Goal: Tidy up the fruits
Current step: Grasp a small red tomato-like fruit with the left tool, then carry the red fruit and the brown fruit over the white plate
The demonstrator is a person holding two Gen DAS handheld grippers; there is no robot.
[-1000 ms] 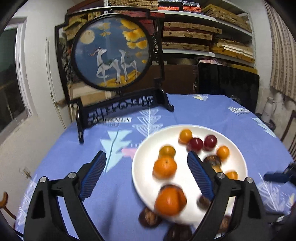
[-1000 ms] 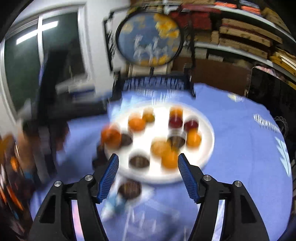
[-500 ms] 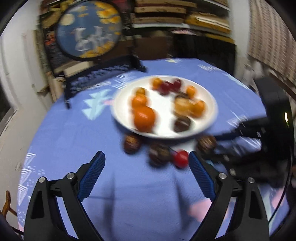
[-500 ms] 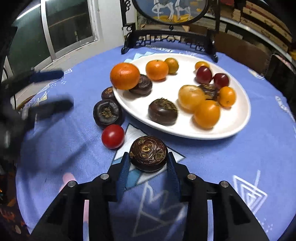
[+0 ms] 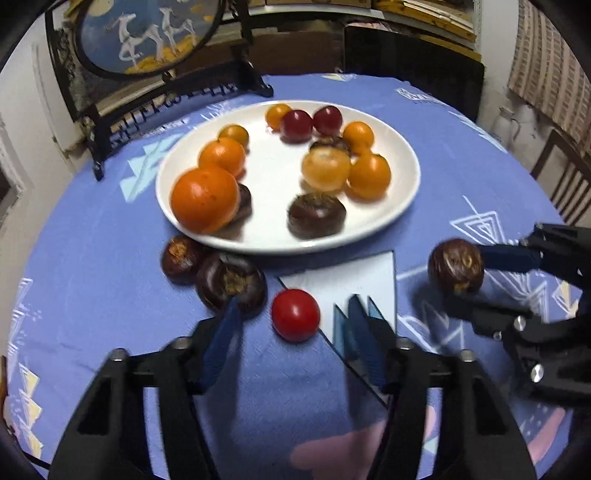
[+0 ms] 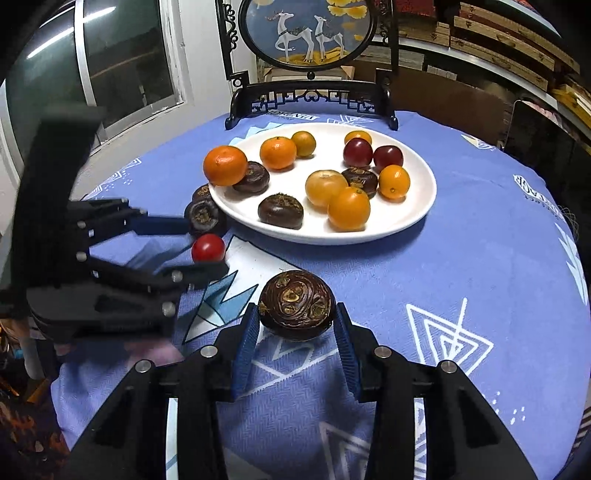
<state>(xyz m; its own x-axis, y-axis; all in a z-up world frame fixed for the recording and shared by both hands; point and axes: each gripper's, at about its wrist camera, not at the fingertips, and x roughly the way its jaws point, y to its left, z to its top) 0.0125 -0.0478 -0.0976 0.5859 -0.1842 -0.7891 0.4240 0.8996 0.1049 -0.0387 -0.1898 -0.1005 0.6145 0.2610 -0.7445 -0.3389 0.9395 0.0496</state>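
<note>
On a blue tablecloth (image 6: pixel 480 258), the right gripper (image 6: pixel 295 332) clamps a dark fruit (image 6: pixel 296 303) at lower centre. Mid-left, the left gripper's (image 5: pixel 295 328) jaws have just been closing around a red fruit (image 5: pixel 295 314), pads not visibly touching. Beyond, the plate (image 6: pixel 417 210) awaits both: lift and carry.

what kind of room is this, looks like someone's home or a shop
Most likely a lived-in home, perhaps a dining room. A round table under a blue printed tablecloth holds a white plate of fruit, a framed deer picture on a carved black stand sits behind it, and cluttered shelves line the wall.
</note>
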